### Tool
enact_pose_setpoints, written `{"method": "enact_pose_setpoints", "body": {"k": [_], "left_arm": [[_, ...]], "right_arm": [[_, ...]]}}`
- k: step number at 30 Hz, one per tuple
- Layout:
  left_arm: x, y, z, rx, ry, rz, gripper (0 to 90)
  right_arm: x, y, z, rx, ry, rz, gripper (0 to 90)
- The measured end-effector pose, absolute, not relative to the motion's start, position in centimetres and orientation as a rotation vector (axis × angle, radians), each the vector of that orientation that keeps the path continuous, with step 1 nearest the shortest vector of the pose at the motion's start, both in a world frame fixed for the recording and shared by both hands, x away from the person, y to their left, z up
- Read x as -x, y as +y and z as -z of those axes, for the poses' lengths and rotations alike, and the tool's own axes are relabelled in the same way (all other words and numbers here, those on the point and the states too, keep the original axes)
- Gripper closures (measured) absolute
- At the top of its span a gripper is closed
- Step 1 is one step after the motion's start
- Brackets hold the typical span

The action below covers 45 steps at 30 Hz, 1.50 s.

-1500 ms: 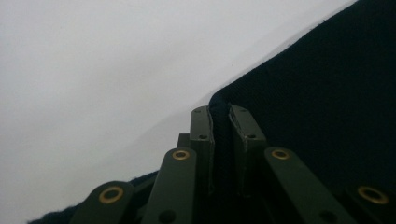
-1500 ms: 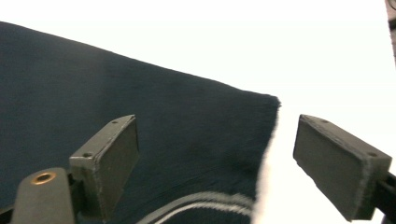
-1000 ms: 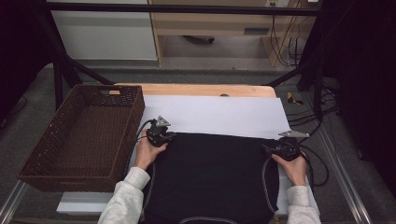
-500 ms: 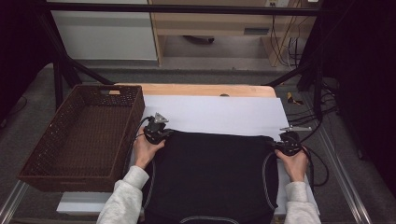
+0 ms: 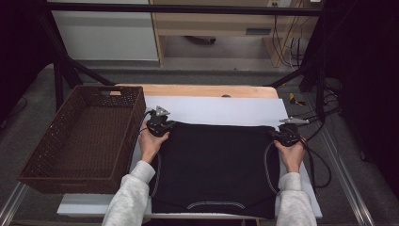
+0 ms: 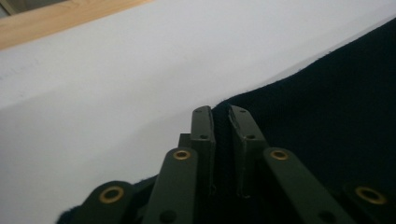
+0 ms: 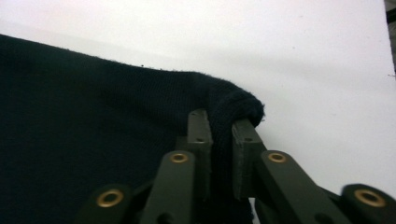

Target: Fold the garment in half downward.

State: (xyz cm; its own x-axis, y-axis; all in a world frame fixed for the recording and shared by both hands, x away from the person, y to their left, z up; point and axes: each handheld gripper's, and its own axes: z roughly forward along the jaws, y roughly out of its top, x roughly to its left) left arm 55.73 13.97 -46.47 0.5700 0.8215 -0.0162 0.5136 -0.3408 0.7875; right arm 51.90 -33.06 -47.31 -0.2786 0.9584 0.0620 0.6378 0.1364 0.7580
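Looked like lab: black metal frame (image 5: 61,70) around table (image 5: 202,90), cable bundles (image 5: 287,44) hung behind, grey floor (image 5: 211,76).

We see the black garment (image 5: 214,165) as a matt knitted cloth with a fine rib, pale smooth piping along its seams. Under it we have a white sheet (image 5: 221,110), smooth and matt like paper, over a pale wooden tabletop (image 5: 207,90). The basket (image 5: 82,136) beside it is brown woven wicker, rough. The right gripper (image 7: 219,122) shows matt black plastic with brass rivets.
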Motion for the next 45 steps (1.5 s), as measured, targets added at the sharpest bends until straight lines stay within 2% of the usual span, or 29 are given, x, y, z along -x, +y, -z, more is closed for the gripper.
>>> {"method": "enact_pose_setpoints", "body": {"k": [4,7,9,15,20,30,45], "left_arm": [[-55.0,14.5,46.3,-1.983,1.086,-0.513,54.4],[-54.1,15.0,45.7,-1.943,1.064,-0.515,45.0],[-53.3,15.2,45.3,-1.919,1.058,-0.487,34.7],[-50.4,16.0,44.2,-1.853,1.002,-0.388,21.5],[-48.2,16.2,43.8,-1.835,0.982,-0.376,8.4],[-44.5,16.8,43.9,-1.863,0.942,-0.383,2.8],[-41.7,17.2,45.5,-1.866,0.901,-0.371,2.6]], "right_arm": [[-51.4,-33.4,47.4,-1.500,1.945,-0.959,49.9],[-50.5,-33.8,46.9,-1.479,1.930,-0.999,39.1],[-49.8,-33.9,46.4,-1.479,1.922,-1.047,35.5],[-47.7,-33.4,45.4,-1.454,1.941,-1.141,19.6],[-46.1,-32.8,44.9,-1.444,1.946,-1.179,10.3],[-43.3,-31.3,44.4,-1.404,2.023,-1.195,3.6],[-41.5,-30.5,45.1,-1.380,2.078,-1.185,2.1]]}}
